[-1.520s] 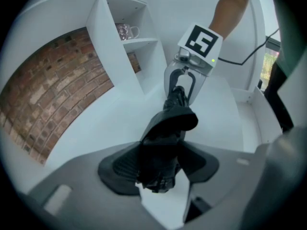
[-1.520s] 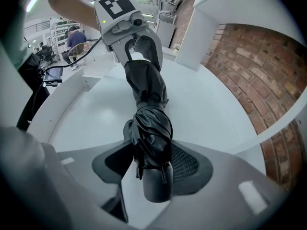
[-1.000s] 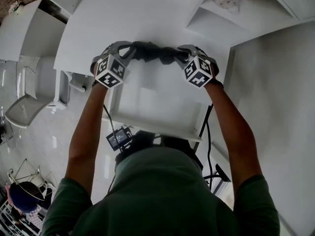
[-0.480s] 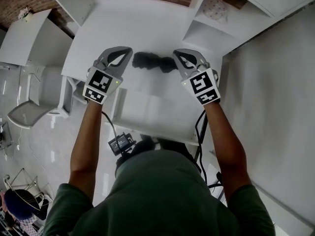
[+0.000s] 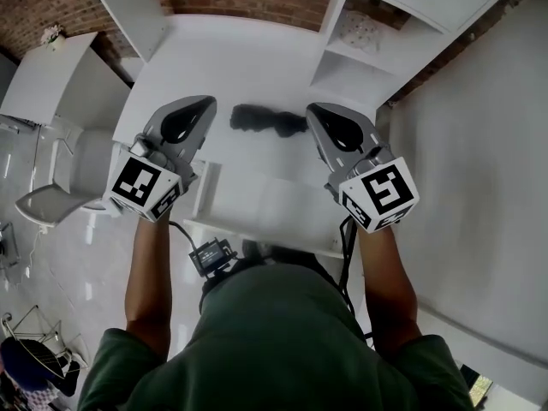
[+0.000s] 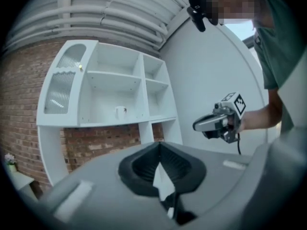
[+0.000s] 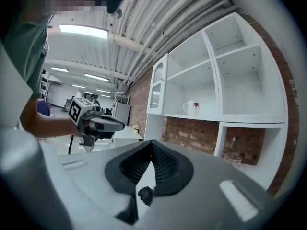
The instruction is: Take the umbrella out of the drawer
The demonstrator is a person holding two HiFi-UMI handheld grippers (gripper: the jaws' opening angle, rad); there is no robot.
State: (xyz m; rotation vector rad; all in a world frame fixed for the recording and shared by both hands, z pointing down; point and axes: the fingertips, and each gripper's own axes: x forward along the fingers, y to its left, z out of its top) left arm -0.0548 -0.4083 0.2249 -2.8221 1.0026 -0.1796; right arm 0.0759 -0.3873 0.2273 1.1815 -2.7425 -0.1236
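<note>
black umbrella lies on the white desk between left tongs and right tongs, both closed, empty.

The umbrella, at 12 o'clock on the tabletop, is only a smeared dark shape to me; I can't tell handle from canopy. My right tool covers the right edge of the drawer. At 1 o'clock a speckled thing on the shelf is too blurred to name. At 7 o'clock the picture's edge cuts off a dark blue shape. In the right gripper view, a small dark lump sits low between the jaws; I can't tell whether it belongs to the tool.
</note>
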